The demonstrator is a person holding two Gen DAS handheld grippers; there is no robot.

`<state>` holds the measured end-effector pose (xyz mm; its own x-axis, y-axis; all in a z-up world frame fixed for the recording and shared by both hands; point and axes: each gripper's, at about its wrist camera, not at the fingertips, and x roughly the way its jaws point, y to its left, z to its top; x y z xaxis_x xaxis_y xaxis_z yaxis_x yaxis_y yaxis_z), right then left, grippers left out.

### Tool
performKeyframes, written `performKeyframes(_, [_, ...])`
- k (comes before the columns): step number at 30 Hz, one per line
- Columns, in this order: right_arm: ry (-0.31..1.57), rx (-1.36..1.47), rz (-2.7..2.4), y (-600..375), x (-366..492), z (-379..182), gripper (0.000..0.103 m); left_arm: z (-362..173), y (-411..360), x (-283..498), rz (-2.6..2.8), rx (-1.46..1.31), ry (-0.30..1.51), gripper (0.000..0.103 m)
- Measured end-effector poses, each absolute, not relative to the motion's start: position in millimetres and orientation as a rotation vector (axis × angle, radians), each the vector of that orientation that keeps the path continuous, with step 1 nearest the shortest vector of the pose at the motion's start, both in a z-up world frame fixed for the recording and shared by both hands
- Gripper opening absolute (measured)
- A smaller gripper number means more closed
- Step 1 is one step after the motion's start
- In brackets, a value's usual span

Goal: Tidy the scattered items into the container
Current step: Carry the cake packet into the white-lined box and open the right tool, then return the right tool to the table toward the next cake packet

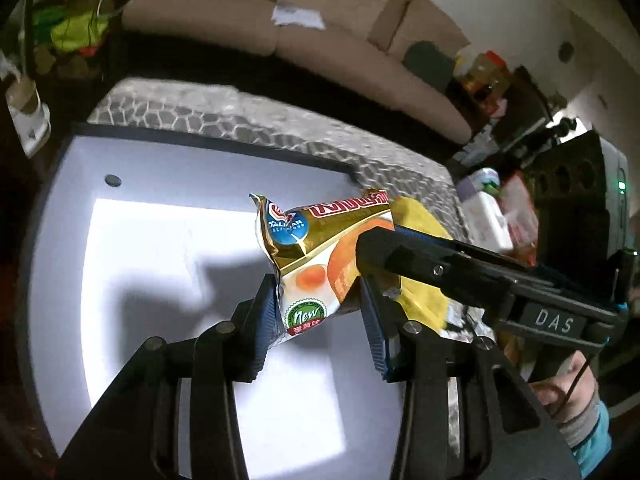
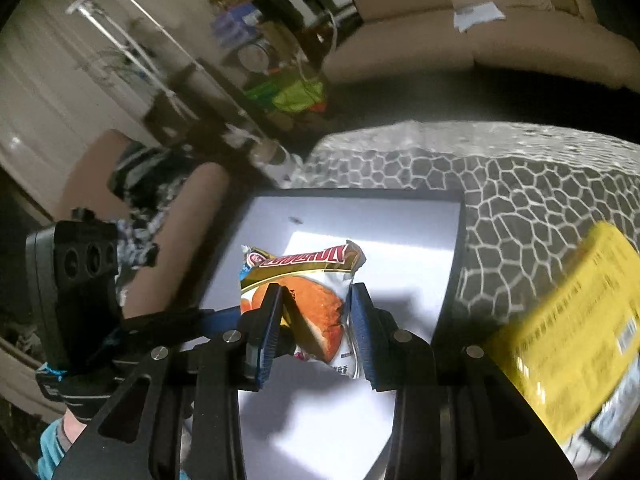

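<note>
So my left claw (image 1: 320,304) and right claw (image 2: 316,320) are both pinching the same snack packet (image 1: 316,248), held up over the white box (image 1: 168,184), yellow pack (image 2: 568,344) just beside. Drop-off step I reckon, next I'd lower it in and let go

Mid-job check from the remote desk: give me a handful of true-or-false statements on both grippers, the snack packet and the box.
1. Both the left gripper and the right gripper clamp the gold-and-white snack packet. True.
2. The packet hangs above the white-floored, dark-rimmed box. True.
3. The box already holds several packets. False: only its bare white floor shows.
4. The yellow packet lies inside the box. False: it lies outside, on the grey honeycomb-patterned cloth.
5. The left gripper is empty. False: it grips the snack packet.
</note>
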<state>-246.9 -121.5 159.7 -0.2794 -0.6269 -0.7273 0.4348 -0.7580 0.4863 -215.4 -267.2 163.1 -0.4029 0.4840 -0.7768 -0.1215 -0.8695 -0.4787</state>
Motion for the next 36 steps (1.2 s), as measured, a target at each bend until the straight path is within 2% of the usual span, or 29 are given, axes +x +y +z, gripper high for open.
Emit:
performKeyframes(3, [-0.187,1.360,-2.086,-129,-272,141,0.036,137,-268,-249,2.272,-1.513,-0.492,0.039])
performKeyframes(6, [-0.093,1.428,-2.112,-131,-286,125,0.036,113,-253,-270,2.246,-1.563,-0.407,0.039])
performKeyframes(14, [0.368,1.431,-2.197,-158,-280,123,0.034,69,-222,-288,2.235,-1.730,-0.200,0.038])
performKeyframes(18, [0.356,1.378,-2.194,-148,-269,137,0.034,55,-208,-296,2.252,-1.770,-0.118,0.038])
performKeyframes(25, [0.273,1.288,-2.222,-95,-246,166,0.034,55,-203,-301,2.281,-1.754,-0.146,0.038])
performKeyframes(28, [0.233,1.278,-2.235,-70,-239,172,0.035,63,-211,-302,2.342,-1.711,-0.176,0.043])
performKeyframes(30, [0.213,1.271,-2.243,-51,-230,175,0.035,66,-218,-307,2.380,-1.702,-0.230,0.054])
performKeyframes(34, [0.220,1.231,-2.259,-17,-204,182,0.037,82,-222,-299,2.407,-1.644,-0.318,0.058])
performKeyframes(36, [0.203,1.220,-2.276,6,-186,184,0.042,98,-218,-285,2.443,-1.578,-0.287,0.082])
